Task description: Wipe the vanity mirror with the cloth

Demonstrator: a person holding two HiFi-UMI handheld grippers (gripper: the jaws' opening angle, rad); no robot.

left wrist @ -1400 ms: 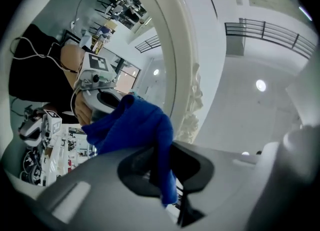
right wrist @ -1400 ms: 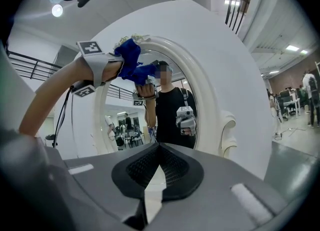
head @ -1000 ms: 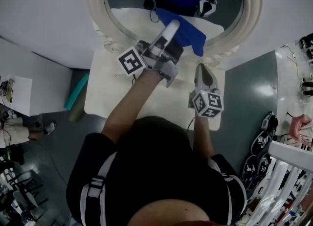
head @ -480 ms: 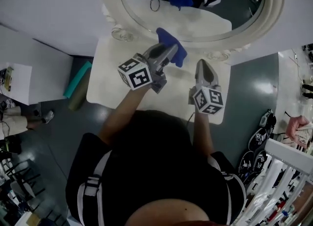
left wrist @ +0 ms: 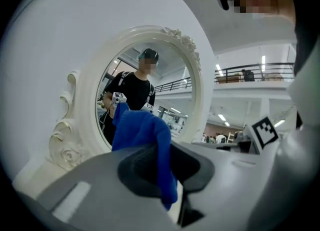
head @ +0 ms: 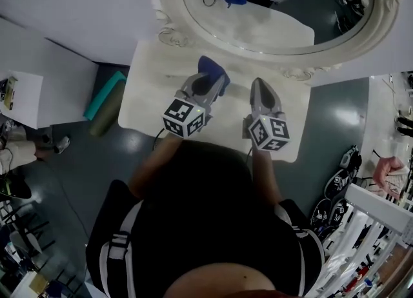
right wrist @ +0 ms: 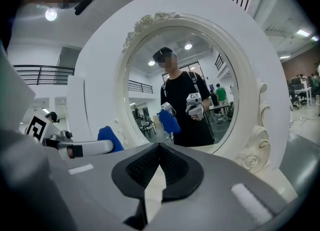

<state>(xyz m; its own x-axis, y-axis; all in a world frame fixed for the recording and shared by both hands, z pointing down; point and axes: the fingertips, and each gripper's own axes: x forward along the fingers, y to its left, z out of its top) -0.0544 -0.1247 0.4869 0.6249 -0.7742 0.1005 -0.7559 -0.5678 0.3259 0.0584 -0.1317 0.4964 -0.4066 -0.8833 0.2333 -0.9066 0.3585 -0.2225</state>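
In the head view, a teal roll [head: 104, 99] is seen on the grey floor at the left of the frame. Next to it, a white table [head: 145, 106] is set against the wall.

At the centre of the frame, the left gripper [head: 216, 82] is held over the tabletop, its marker cube towards the person. In the left gripper view, its jaws are seen clamped on the blue cloth [left wrist: 150, 145]. The cloth is bunched up above the pads and hangs down a little below them. In the head view, the cloth [head: 211, 69] is found just ahead of that gripper's tips, near the lower edge of the mirror's frame. Whether it touches the frame cannot be made out.

Just right of centre, the right gripper [head: 259, 86] is held beside the left one, the two apart and roughly side by side. In the right gripper view, the right gripper [right wrist: 159, 151] is shown closed with nothing held: the pads meet at their tips and only the pale tabletop is seen in the slit below. At the left of that view, the left gripper [right wrist: 82, 149] is visible with the cloth [right wrist: 110, 138] at its tip.

The vanity mirror [head: 271, 29], oval with an ornate white frame, fills the upper centre and upper right of the head view. In its glass, the person, both grippers and the cloth are reflected.
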